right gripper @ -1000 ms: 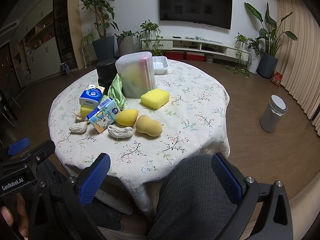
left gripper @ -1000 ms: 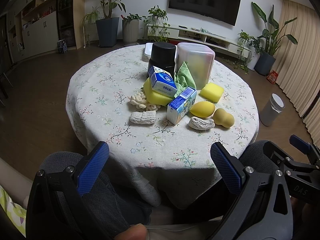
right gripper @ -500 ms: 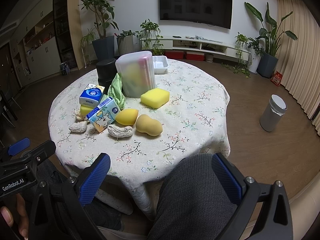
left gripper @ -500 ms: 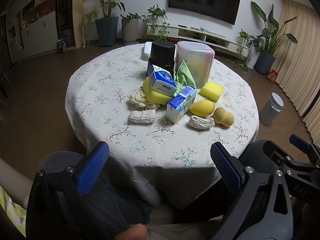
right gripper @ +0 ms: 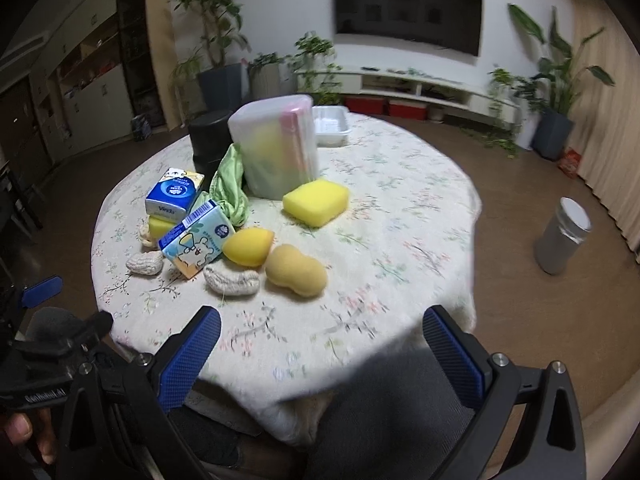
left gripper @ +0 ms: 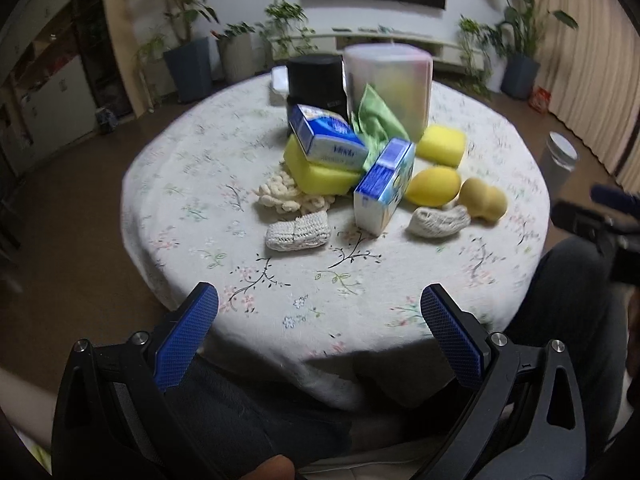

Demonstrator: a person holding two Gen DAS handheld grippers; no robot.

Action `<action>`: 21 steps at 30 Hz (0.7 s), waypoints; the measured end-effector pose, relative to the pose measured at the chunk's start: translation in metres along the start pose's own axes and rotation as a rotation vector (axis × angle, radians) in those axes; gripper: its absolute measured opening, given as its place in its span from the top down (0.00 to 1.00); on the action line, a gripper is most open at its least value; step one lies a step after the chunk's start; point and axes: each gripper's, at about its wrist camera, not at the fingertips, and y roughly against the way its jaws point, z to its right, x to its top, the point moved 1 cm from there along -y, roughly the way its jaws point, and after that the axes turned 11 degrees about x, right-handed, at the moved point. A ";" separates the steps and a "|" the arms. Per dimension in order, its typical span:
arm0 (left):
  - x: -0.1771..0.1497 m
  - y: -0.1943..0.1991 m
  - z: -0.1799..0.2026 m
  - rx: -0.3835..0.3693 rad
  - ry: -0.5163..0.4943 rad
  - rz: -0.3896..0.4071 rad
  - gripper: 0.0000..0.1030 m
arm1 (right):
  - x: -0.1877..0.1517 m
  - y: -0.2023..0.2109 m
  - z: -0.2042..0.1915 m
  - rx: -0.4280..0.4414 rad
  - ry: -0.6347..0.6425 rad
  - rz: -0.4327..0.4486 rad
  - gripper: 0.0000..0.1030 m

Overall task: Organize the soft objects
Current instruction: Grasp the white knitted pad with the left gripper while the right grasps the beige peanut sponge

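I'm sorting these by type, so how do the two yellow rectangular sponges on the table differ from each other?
The right sponge lies bare on the tablecloth with nothing on top; the left sponge carries a blue tissue pack. The right sponge sits in front of the translucent container; the left sponge sits by the cream knitted pieces. Both are yellow, blocky foam.

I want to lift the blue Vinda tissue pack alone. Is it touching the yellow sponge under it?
Touching. The left wrist view shows the Vinda tissue pack resting directly on the yellow sponge, no gap between them.
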 end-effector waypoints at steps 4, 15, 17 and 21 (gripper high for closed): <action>0.008 -0.031 -0.014 -0.055 0.013 -0.071 0.01 | 0.011 -0.034 0.007 0.044 0.011 -0.083 0.00; 0.033 -0.080 -0.016 -0.126 -0.006 -0.175 0.01 | 0.019 -0.081 0.025 0.049 0.050 -0.207 0.07; 0.033 -0.088 -0.018 -0.149 0.004 -0.200 0.01 | 0.020 -0.088 0.025 0.058 0.056 -0.223 0.09; 0.036 -0.095 -0.019 -0.166 -0.012 -0.212 0.01 | 0.023 -0.099 0.020 0.103 0.071 -0.257 0.14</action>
